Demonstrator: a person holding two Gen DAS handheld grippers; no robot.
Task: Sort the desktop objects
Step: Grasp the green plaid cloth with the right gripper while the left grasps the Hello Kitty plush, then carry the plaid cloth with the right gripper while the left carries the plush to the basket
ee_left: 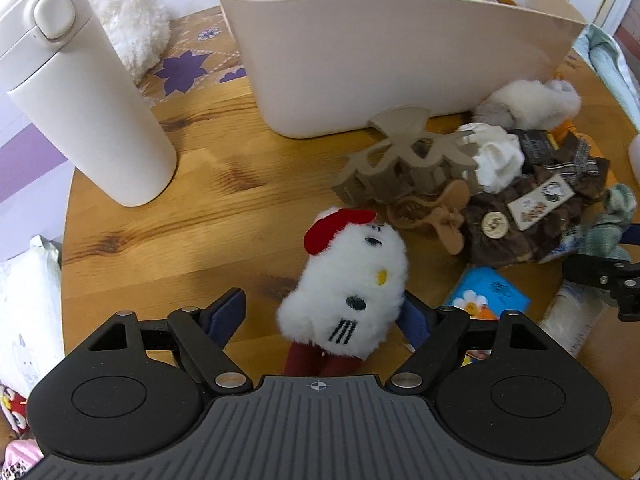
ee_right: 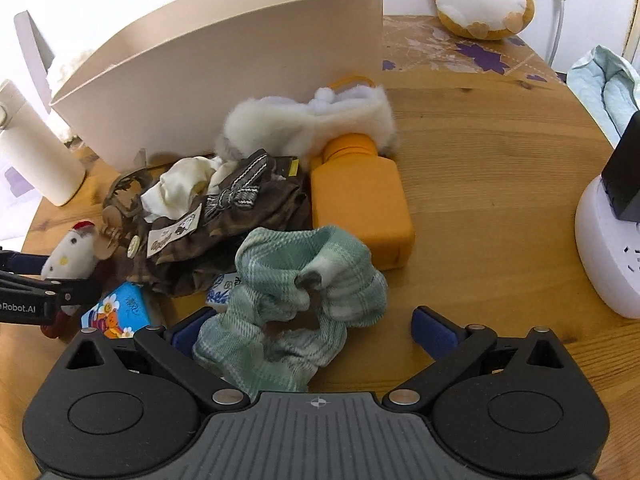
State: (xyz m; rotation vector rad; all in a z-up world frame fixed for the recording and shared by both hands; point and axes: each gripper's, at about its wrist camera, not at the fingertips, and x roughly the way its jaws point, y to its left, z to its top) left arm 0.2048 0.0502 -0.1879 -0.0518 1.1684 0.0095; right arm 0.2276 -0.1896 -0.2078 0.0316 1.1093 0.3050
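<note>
The left gripper (ee_left: 320, 320) gapes wide around the chick (ee_left: 348, 280) standing between its fingers, while the right gripper (ee_right: 316, 332), equally wide, straddles the scrunchie (ee_right: 296, 300), bin (ee_left: 400, 60) ahead.

Each gripper has a matte black body across the bottom of its frame. The left gripper (ee_left: 324, 316) and right gripper (ee_right: 314, 328) look alike: a grey ribbed centre plate bearing a small white crosshair mark, flanked by two rounded black housings with raised discs. Black linkage arms, pinned with silver round screws, run up to fingers (ee_left: 228, 312) faced with dark blue pads (ee_right: 434, 330). White lettering "Robot.AI" shows at the left edge of the right wrist view.
</note>
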